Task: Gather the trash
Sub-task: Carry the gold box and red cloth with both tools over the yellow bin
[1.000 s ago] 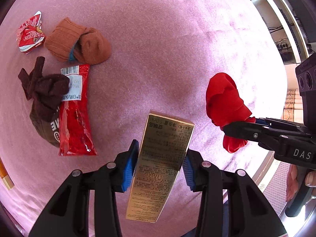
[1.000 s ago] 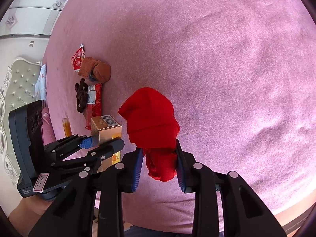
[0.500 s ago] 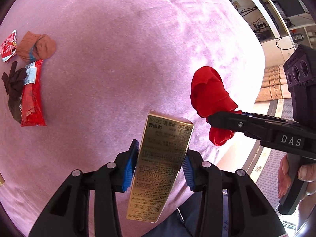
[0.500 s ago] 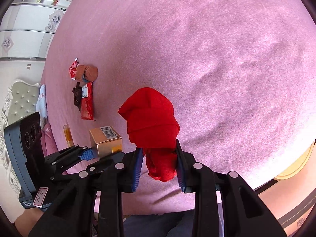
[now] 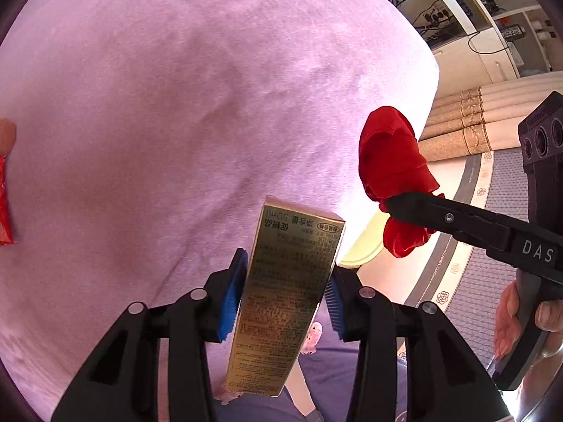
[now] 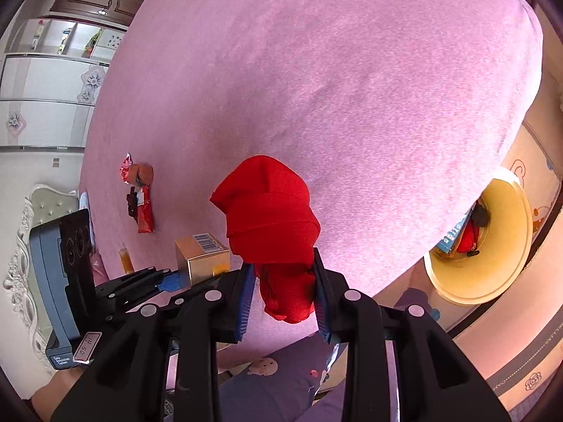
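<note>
The left gripper (image 5: pixel 284 293) has its blue-padded fingers (image 5: pixel 233 295) clamped on the long sides of a gold carton (image 5: pixel 285 292), which stands tilted between them with its barcoded end pointing away, and the right gripper (image 6: pixel 283 297) has its fingers (image 6: pixel 245 299) pressed together on a bunched red cloth (image 6: pixel 269 211), most of the fabric bulging out above the pads and a smaller lump hanging below. Both loads are lifted clear of the pink bed (image 6: pixel 334 88). The likely destination is the cream bin (image 6: pixel 506 270) standing on the floor just beside the bed's corner, which already holds a blue packet, something red and something dark. To do this step well, each gripper should probably travel over the bin's open mouth before letting go, not release from the bed's edge, since the carton is stiff and could strike the rim and bounce out, while the cloth is limp and may cling to a pad or drape over the rim. Lowering the cloth into the opening and then parting the fingers fully seems safest; the carton would drop cleanest end first. The two grippers are close together, so taking turns would avoid a knock. More remains afterwards: a red wrapper (image 6: pixel 145 211), a small red packet (image 6: pixel 125 169), a rolled brown sock (image 6: pixel 142 173) and a dark cloth (image 6: pixel 131 201) lie well apart from the bin across the bed.
</note>
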